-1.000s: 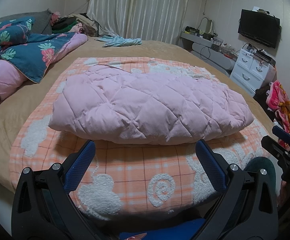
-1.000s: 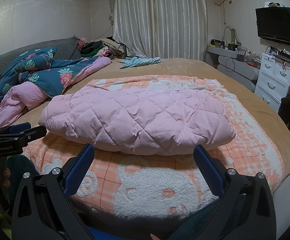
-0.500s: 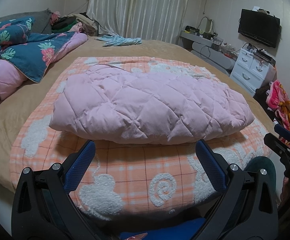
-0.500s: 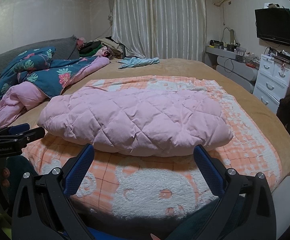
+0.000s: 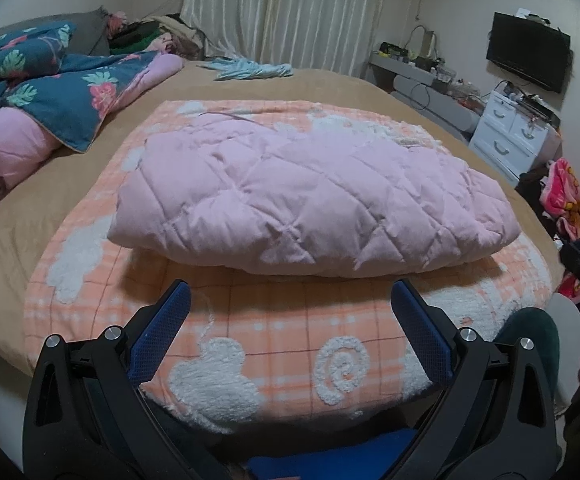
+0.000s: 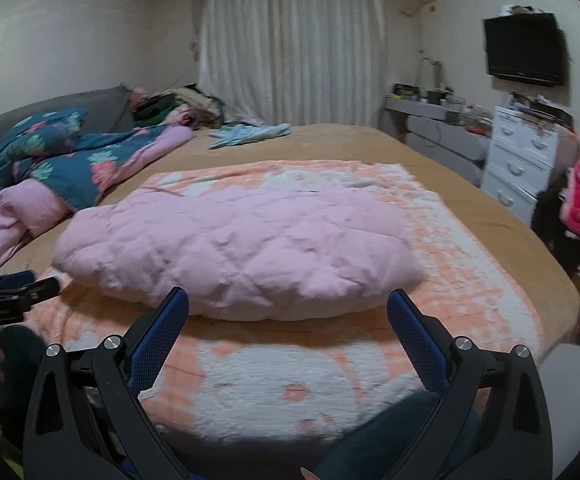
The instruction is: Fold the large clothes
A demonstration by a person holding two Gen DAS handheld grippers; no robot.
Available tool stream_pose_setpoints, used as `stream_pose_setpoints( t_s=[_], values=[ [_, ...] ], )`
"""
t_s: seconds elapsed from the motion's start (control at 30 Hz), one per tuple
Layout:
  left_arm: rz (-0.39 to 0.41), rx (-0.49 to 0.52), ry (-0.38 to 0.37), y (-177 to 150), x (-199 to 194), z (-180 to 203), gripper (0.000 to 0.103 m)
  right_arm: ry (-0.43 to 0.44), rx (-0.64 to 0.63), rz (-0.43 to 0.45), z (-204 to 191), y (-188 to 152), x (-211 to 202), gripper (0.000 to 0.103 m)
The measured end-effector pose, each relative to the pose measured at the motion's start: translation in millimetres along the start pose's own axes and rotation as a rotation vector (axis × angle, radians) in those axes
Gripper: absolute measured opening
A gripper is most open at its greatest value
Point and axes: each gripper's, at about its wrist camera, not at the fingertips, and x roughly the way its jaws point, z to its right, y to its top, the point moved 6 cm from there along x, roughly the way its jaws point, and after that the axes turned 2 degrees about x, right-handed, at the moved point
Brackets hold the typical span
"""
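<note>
I see the pink quilted coat (image 5: 309,200) folded into a thick bundle, lying on the orange blanket (image 5: 274,340) on the bed (image 5: 22,216). L gripper (image 5: 290,304) jaws spread wide, nothing between them, just short of the coat's near edge. R gripper (image 6: 288,308) same: wide apart, empty, near the coat (R view blurred). Floral duvet (image 5: 50,84) far left, well apart.

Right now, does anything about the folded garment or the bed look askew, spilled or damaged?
Nothing stands out. The pink quilted coat lies folded in a compact bundle on the orange checked blanket, with no visible tear or spill. Both the left gripper and the right gripper are open, short of it.
</note>
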Motion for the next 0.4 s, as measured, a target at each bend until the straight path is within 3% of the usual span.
stream_pose_setpoints(
  t_s=[0.1, 0.17, 0.23, 0.33, 0.4],
  values=[
    [-0.023, -0.061, -0.008, 2, 8, -20, 0.094, -0.101, 0.078, 0.015, 52, 1, -1, 0.099],
    [-0.025, -0.116, 0.049, 10, 16, -50, 0.094, -0.185, 0.134, 0.018, 96, 0, 0, 0.099],
    [-0.013, -0.171, 0.104, 19, 22, -84, 0.094, -0.346, 0.230, 0.008, 173, -7, 4, 0.099],
    [0.009, -0.254, 0.282, 40, 31, -167, 0.094, -0.568, 0.346, -0.091, 285, -37, 19, 0.099],
    [0.026, -0.287, 0.425, 55, 39, -234, 0.094, -0.724, 0.444, -0.210, 373, -71, 29, 0.099]
  ],
)
